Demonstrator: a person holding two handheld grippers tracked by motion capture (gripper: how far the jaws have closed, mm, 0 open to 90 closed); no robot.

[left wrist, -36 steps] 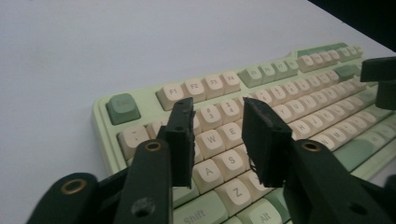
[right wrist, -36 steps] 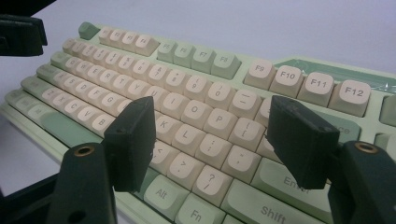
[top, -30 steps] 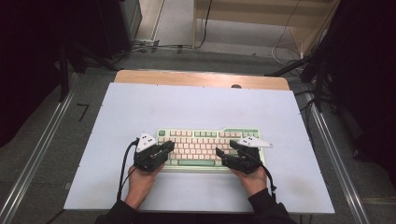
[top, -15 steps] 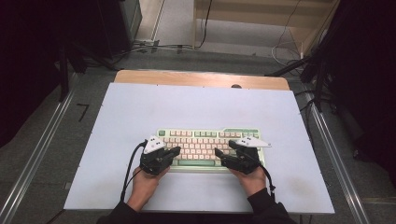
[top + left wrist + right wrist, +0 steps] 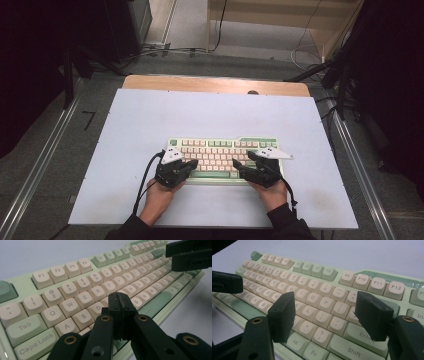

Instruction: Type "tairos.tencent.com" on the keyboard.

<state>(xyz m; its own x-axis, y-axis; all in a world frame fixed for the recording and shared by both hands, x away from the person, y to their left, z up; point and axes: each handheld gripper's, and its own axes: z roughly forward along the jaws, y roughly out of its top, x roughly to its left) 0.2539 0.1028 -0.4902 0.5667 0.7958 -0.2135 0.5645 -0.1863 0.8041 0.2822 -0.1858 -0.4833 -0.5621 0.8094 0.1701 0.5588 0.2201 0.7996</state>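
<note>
You are working at the keyboard point(image 5: 222, 155), which is lying on the white table point(image 5: 150, 125) just in front of your hands, with its long side running across you. Your left gripper point(image 5: 119, 300) is hovering over the keyboard's left half with its jaws pressed together and holding nothing, the joined tip sitting just above the keys near D and F, so you are using it as a single poking finger. Your right gripper point(image 5: 325, 312) is hanging over the keyboard's right half with its jaws spread apart and empty, straddling the keys around L and the punctuation keys. By my judgement you are in the key-pressing step. Next, you are needing a short, straight dip of the left tip onto one keycap's centre, not onto the seam between neighbours.
</note>
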